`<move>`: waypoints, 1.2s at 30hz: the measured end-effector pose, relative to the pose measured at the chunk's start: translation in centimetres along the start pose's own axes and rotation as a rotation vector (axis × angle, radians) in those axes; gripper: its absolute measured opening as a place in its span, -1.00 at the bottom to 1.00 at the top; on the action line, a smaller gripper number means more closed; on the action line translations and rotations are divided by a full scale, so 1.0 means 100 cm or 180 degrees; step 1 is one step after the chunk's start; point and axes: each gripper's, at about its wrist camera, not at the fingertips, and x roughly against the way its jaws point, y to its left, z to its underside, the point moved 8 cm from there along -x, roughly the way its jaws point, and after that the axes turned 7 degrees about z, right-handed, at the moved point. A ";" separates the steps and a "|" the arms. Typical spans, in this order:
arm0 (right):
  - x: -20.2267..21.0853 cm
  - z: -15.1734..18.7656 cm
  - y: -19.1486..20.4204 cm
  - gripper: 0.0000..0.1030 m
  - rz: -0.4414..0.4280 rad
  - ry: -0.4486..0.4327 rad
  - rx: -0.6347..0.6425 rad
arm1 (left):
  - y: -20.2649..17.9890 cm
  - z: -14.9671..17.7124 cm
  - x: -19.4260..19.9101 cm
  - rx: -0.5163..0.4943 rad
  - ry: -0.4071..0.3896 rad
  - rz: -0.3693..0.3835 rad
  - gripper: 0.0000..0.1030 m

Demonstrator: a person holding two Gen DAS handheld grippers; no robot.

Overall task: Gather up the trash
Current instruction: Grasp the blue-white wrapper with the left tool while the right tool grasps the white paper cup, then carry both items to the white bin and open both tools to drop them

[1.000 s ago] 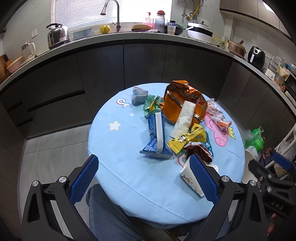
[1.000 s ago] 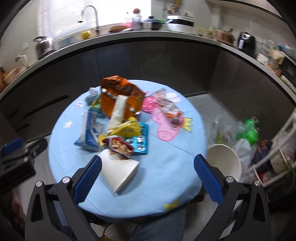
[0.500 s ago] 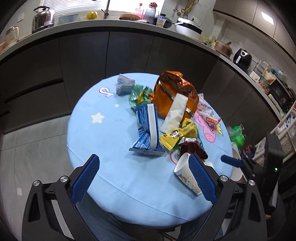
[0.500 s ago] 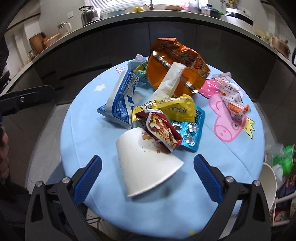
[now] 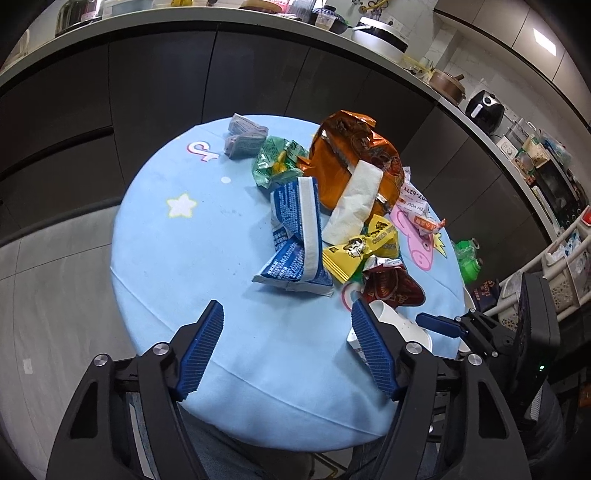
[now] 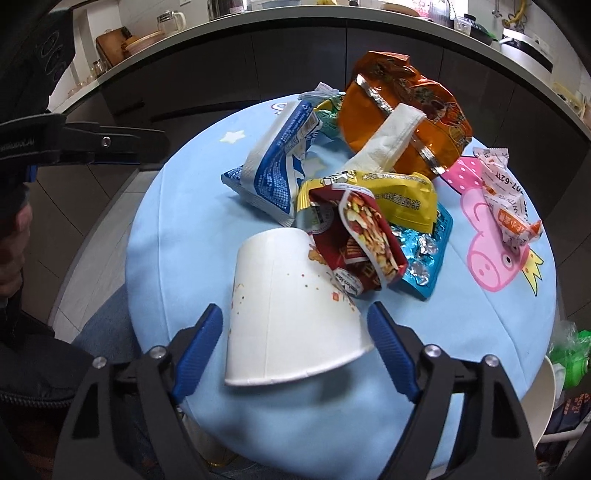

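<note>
Right wrist view: our right gripper [image 6: 295, 339] is spread wide around the white paper cup [image 6: 288, 306].

We see the cup lying on its side between the blue fingers [image 6: 199, 347], touching neither, its far end against the red snack wrapper [image 6: 354, 240] in the trash pile on the blue round table [image 6: 480, 332]. Our left gripper [image 5: 286, 347] hangs open over bare cloth, the blue-and-white bag [image 5: 295, 236] beyond it.

- Round table [image 5: 159, 236] w/ light-blue cartoon cloth
- Dark cabinets [image 5: 159, 81] behind, curved worktop above
- Kettle [image 5: 75, 11], white pot [image 5: 380, 37], black air fryer [image 5: 484, 110] on worktop
- Grey tile floor [image 5: 55, 295]
</note>
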 end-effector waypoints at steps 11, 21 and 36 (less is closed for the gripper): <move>0.004 -0.009 -0.007 0.33 -0.0067 -0.0122 -0.0215 | -0.006 -0.024 -0.039 -0.0110 0.0051 0.0082 0.15; 0.032 0.001 -0.017 0.24 -0.0153 -0.0298 -0.0523 | -0.003 -0.043 -0.086 -0.0034 0.0233 0.0069 -0.47; 0.097 -0.018 -0.043 0.25 -0.0137 -0.0869 -0.0900 | -0.040 -0.062 -0.007 -0.0200 -0.0211 0.0337 -0.79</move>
